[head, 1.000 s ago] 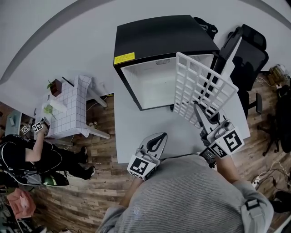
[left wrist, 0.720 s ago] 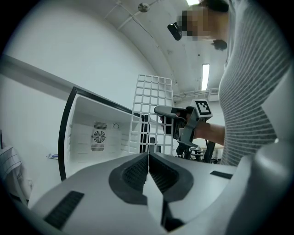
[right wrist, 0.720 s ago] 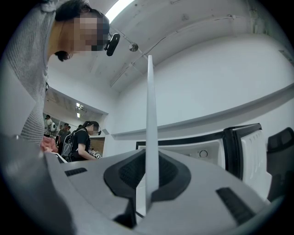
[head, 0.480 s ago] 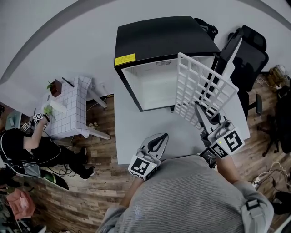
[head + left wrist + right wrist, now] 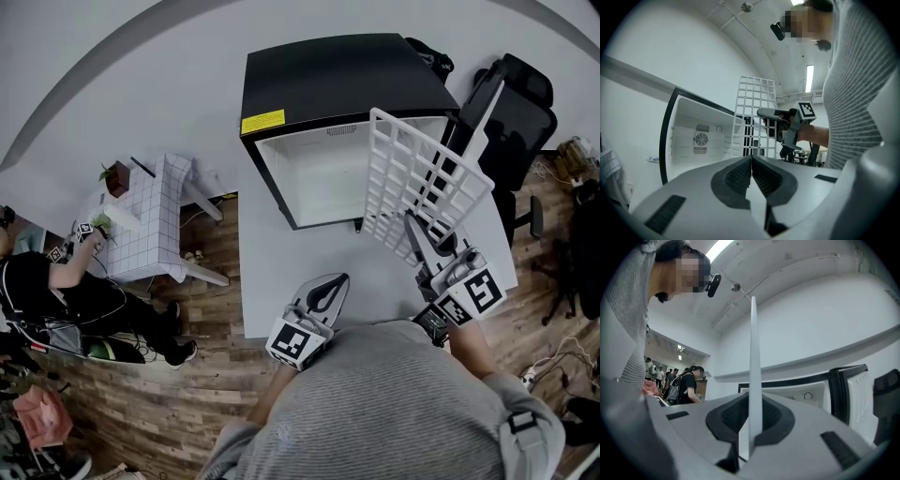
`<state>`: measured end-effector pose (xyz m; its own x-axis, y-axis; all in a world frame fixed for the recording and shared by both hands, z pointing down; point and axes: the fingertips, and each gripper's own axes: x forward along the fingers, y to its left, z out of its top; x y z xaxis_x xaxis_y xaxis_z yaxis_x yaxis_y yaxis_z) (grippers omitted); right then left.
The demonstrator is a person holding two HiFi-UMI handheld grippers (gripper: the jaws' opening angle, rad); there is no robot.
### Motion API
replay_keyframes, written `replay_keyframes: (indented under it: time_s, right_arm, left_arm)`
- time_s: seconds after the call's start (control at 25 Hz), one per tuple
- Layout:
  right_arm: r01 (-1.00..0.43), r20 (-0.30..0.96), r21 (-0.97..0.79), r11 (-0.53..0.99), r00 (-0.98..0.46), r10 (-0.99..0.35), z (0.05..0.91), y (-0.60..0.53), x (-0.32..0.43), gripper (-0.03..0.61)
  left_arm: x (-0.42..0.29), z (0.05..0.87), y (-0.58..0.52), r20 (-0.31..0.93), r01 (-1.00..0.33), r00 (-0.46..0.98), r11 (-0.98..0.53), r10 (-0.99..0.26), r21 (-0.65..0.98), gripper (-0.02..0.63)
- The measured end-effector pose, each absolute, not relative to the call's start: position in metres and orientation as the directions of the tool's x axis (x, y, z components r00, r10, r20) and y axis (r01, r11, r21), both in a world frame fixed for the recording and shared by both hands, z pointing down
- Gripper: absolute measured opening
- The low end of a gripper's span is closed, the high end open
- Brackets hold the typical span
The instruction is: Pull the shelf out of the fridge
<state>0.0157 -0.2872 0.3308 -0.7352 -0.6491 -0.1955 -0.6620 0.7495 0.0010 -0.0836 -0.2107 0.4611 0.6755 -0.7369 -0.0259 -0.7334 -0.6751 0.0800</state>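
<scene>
Pinching the white grid shelf [image 5: 412, 178] by its near edge, the right gripper [image 5: 410, 221] is holding it fully outside the fridge [image 5: 328, 80] - the shelf is standing on edge, tilted, over the right half of the counter [image 5: 281, 272], just in front of the fridge's open mouth. In the right gripper view the shelf is showing as a thin white blade rising between the two dark fingers [image 5: 731, 416], which are pressing on it from both sides. Whether its lower edge is touching the counter is not showing in any view.

The black fridge is sitting at the far edge of the counter with its white interior facing the person, and its door [image 5: 476, 112] is swinging wide open toward the right edge, beside a black office chair [image 5: 525, 108].

The left gripper [image 5: 340, 279] is hovering near the near edge of the counter, left of the shelf and well apart from it - its fingers [image 5: 738, 176] are pressing together with nothing between them, and it is pointing toward the fridge's opening.

Off the counter's left edge, a second person [image 5: 56, 291] is sitting on the wooden floor [image 5: 169, 403], reaching toward a small white checked table [image 5: 150, 225] that is carrying potted plants [image 5: 112, 176]
</scene>
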Motion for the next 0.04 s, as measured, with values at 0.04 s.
replay_keyframes:
  time_s: [0.04]
  right_arm:
    - [-0.663,-0.195,0.0,0.749,-0.735,-0.65,0.3309,-0.2873,0.0156,0.031]
  left_arm:
    - [-0.0838,0.4594,-0.2112,-0.034,-0.733,0.675,-0.675,-0.737,0.077,0.012]
